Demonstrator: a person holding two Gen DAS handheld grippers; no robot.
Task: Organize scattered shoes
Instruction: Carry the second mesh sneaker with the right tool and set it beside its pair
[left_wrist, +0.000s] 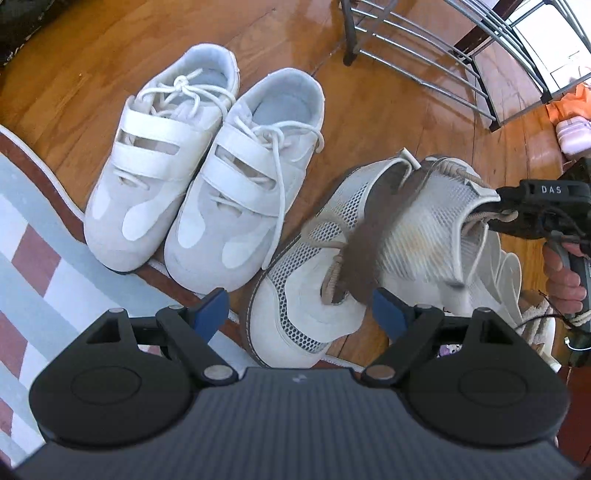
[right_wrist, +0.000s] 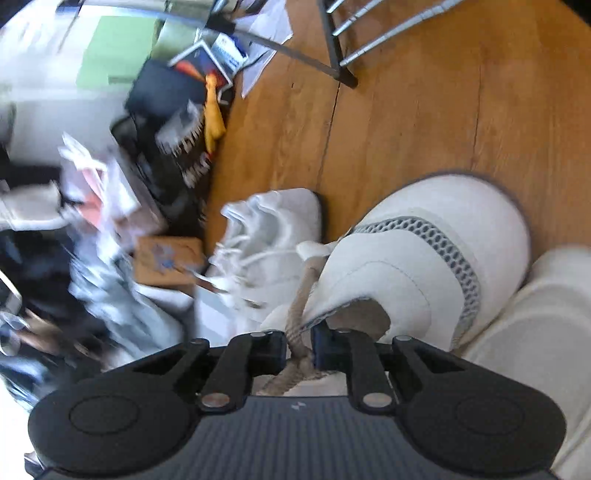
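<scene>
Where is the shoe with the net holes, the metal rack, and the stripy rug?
mesh shoe (left_wrist: 314, 295): left wrist view, on its toe.
metal rack (left_wrist: 417, 40): left wrist view, on a bar.
striped rug (left_wrist: 33, 258): left wrist view, on a red stripe.

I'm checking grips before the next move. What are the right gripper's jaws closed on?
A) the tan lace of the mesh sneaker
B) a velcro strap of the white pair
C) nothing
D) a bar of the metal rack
A: in the right wrist view the right gripper has its jaws pinched on the tan lace of the mesh sneaker.
</scene>
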